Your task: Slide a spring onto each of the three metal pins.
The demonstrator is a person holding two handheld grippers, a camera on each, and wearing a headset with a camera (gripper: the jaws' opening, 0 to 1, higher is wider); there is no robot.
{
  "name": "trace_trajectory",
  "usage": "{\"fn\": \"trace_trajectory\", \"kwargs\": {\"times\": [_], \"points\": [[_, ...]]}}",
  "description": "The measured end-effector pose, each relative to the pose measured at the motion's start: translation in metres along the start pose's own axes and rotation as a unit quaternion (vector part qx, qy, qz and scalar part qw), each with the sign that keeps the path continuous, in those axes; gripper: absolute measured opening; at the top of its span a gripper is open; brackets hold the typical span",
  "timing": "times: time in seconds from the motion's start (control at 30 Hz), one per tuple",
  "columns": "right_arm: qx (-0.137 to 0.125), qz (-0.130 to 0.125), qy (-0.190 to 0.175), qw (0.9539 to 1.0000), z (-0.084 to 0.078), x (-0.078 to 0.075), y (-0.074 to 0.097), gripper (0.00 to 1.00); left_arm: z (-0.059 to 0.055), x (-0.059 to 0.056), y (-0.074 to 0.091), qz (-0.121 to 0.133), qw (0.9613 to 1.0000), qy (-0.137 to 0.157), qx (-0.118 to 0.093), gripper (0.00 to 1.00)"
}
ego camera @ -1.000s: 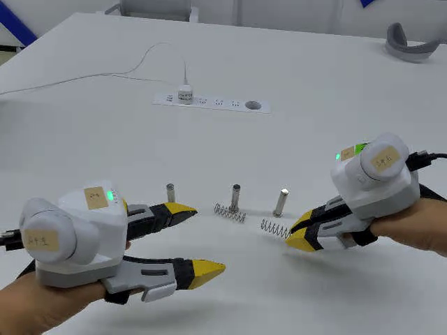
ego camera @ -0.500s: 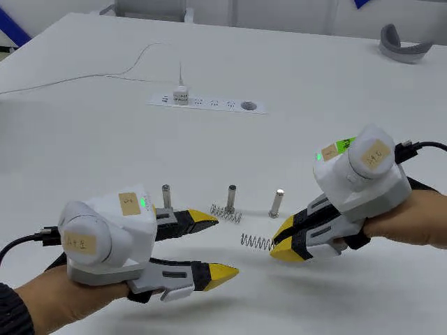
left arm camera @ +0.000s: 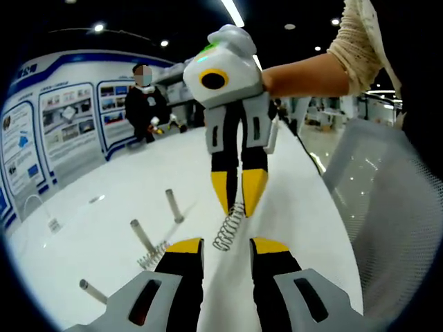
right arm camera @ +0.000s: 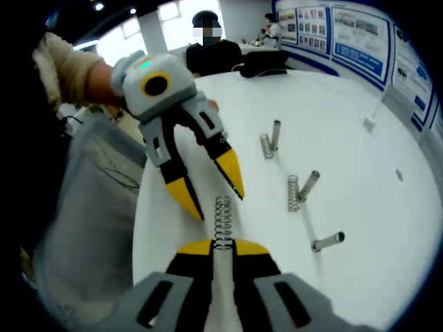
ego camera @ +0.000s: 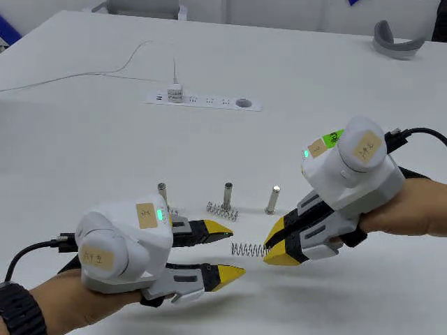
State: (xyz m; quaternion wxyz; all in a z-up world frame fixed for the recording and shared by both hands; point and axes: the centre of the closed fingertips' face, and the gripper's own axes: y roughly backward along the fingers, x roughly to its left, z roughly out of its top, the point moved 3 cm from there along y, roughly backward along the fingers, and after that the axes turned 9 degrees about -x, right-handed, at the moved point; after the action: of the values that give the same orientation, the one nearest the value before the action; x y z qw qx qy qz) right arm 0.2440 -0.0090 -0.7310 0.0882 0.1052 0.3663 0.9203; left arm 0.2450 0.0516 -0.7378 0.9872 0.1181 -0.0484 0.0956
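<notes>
A spring [ego camera: 248,249] hangs level over the table [ego camera: 84,132], in front of the three upright metal pins [ego camera: 227,195] and apart from them. One end is pinched between the closed tips of the right gripper [ego camera: 271,249]. The free end reaches the gap between the spread jaws of the left gripper [ego camera: 234,250], which holds nothing. A second spring [ego camera: 221,209] lies at the middle pin's foot.
</notes>
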Motion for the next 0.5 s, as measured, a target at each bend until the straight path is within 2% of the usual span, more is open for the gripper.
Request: {"fn": "trace_trajectory", "kwargs": {"times": [0.3, 0.5], "points": [[0.007, 0.013, 0.000, 0.9999, 0.0013, 0.0050, -0.0022, 0.11, -0.0040, -0.0023, -0.0024, -0.006, 0.9995, -0.029, 0.007, 0.13], [0.000, 0.012, -0.006, 0.9999, 0.0064, 0.0064, 0.0028, 0.11, -0.0043, -0.0026, -0.0027, -0.010, 0.9993, -0.035, 0.007, 0.12]]}}
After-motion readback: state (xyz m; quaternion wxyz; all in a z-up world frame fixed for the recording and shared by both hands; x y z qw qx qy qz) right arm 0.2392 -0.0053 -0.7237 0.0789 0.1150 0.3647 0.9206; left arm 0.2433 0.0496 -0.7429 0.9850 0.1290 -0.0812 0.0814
